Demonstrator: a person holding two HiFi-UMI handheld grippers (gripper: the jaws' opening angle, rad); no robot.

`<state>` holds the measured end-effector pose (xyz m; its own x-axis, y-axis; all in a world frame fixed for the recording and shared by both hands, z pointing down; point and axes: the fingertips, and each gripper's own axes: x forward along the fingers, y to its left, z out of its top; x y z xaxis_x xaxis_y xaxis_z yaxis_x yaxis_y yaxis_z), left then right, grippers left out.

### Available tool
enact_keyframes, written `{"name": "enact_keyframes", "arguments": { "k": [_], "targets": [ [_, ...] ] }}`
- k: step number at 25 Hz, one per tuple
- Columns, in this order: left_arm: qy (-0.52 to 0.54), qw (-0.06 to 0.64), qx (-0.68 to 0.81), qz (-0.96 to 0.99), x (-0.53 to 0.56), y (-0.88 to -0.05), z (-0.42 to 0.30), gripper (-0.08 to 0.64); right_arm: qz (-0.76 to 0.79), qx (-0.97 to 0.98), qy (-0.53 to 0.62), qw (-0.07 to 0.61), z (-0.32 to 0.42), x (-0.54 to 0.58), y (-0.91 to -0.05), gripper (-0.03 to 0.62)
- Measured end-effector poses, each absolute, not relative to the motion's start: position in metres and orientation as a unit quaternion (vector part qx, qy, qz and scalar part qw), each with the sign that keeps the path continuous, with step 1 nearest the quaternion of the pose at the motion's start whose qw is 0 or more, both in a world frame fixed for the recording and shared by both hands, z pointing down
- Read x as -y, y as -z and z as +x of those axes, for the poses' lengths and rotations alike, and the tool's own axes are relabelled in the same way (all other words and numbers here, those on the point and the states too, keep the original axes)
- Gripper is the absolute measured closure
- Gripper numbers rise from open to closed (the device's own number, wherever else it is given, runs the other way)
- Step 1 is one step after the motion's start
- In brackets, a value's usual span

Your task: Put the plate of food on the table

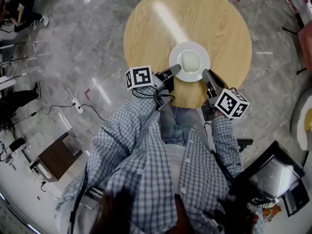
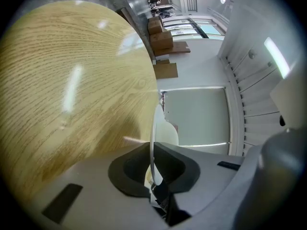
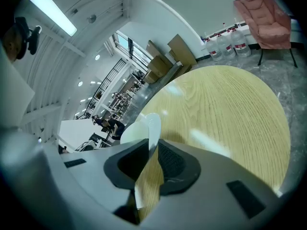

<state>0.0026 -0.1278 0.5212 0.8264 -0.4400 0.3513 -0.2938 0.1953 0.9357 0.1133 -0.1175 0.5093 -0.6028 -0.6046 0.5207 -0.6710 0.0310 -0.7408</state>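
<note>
Blue-checked shirt (image 1: 141,150); grey left tongs (image 1: 176,68), right tongs (image 1: 204,73); 2 marker cubes (image 1: 140,77).

Round white ceramic plate (image 1: 189,46): plain, its rim recorded between black finger pads (image 2: 125,169). Pale cream domed food (image 1: 189,60): unpatterned, beyond the fingertips. Round wooden table (image 1: 195,13): light oak grain, under the fingers. Marker cubes (image 1: 139,77): black-and-white squares, behind the fingers. Checked shirt sleeve (image 1: 131,126): blue-white, further back.

The right gripper (image 3: 152,151) pinches the rim of the white plate (image 3: 153,123), seen edge-on, with the round wooden table (image 3: 230,114) beyond.
</note>
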Motion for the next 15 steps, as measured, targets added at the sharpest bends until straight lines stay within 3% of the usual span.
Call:
{"name": "enact_keyframes", "arguments": {
  "k": [15],
  "targets": [
    [0.02, 0.731, 0.292, 0.616, 0.137, -0.564, 0.011, 0.531, 0.46, 0.698, -0.546, 0.058, 0.121, 0.127, -0.551, 0.528]
  ]
}}
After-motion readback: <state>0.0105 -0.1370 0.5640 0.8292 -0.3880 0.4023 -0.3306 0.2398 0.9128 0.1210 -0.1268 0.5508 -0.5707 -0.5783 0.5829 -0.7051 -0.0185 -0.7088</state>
